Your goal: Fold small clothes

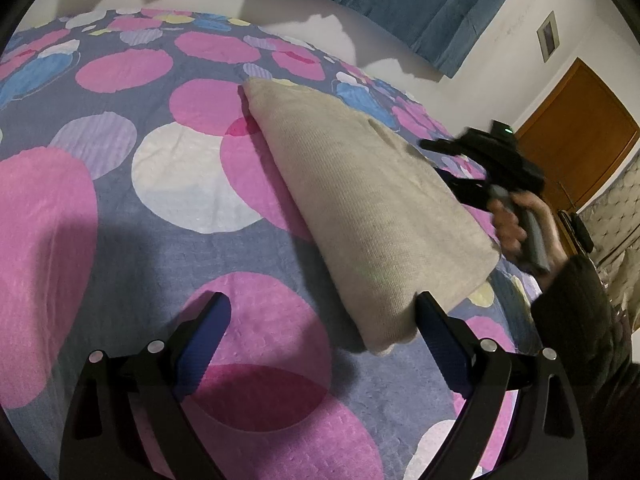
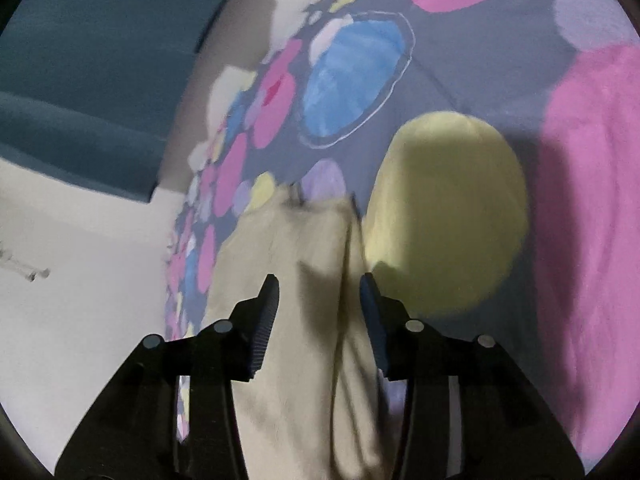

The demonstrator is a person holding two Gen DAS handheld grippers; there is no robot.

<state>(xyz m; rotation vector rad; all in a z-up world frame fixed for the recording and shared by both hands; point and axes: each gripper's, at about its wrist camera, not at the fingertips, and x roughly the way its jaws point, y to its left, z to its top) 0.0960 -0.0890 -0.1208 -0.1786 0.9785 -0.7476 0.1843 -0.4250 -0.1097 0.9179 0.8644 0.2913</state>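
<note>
Left gripper gapes wide, holding nothing; right gripper sits half-open, pads off the folded beige cloth. Risk: a fingertip snags the edge, undoing the fold.

A person's hand and the right gripper smear with motion blur in the left wrist view, the sleeve cut off at the frame's edge. In the right wrist view, the blurred cloth runs off the bottom, its folds indistinct.
</note>
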